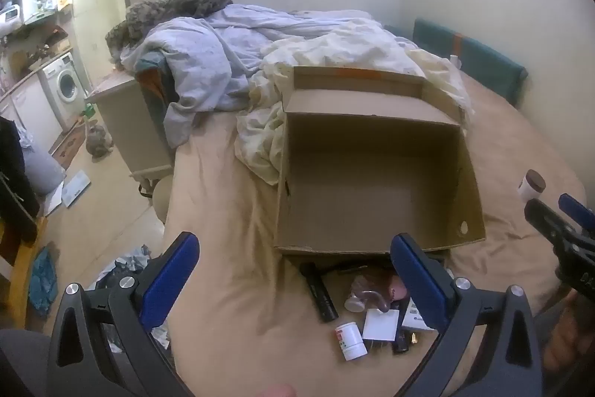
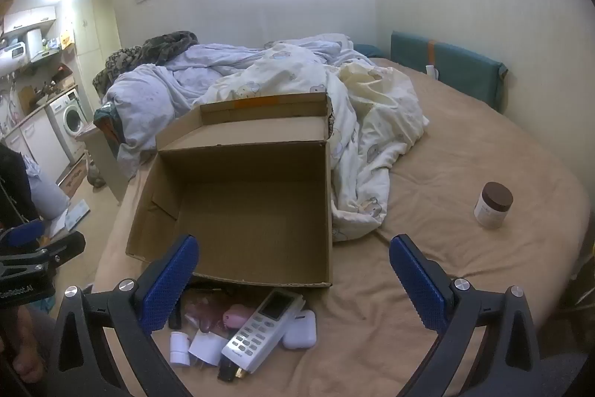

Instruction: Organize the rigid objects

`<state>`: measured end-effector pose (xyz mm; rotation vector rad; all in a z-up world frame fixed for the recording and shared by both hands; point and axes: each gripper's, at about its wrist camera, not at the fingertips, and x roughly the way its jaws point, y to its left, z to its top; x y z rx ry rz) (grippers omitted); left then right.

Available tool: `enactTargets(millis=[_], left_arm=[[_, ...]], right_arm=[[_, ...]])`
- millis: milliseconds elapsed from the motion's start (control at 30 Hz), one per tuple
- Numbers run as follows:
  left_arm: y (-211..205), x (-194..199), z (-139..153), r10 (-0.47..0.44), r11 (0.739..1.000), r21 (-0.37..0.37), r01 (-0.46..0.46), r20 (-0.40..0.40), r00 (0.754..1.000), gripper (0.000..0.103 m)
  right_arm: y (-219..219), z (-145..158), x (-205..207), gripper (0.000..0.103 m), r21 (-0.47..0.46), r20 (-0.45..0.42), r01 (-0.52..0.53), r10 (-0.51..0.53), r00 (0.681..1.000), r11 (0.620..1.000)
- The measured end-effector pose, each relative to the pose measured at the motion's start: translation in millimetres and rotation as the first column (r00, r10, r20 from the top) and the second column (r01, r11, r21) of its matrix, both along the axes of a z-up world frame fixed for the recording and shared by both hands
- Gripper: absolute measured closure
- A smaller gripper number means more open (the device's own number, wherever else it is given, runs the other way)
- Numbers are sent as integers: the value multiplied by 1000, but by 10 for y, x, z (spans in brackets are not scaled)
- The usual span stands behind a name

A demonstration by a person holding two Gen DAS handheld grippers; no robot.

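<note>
Both grippers hang with fingers spread wide, holding nothing. The left gripper (image 1: pixel 293 279) has the box (image 1: pixel 372 196) just ahead of its tips, nothing inside it. The pile lies near the right gripper (image 2: pixel 293 279): remote (image 2: pixel 260 333) between its fingers, jar (image 2: pixel 492 205) well beyond the right finger. Judged: no item packed yet; next, a descent onto one.

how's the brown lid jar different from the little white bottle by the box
The jar stands upright, alone on the bare sheet to the right; the small white bottle lies on its side in the pile of items in front of the cardboard box. The jar has a dark brown lid; the bottle looks all white from the right wrist view. The jar looks wider and squatter. Both have white bodies and rest on the bed, outside the box.
</note>
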<state>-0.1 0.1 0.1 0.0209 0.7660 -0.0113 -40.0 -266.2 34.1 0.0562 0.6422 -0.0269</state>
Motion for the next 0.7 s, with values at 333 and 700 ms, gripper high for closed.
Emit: enactTargets(millis=[333,700], left_arm=[[-6,-1,2,1,1000,6,-1,2,1000,1],[-6,-1,2,3,1000,6,-3,2,1000,1]], right_arm=[[-2,-4,1,0,9,-6,0,0,1000,1000],[3,-8,-2,0,7,-7,0,0,1000,1000]])
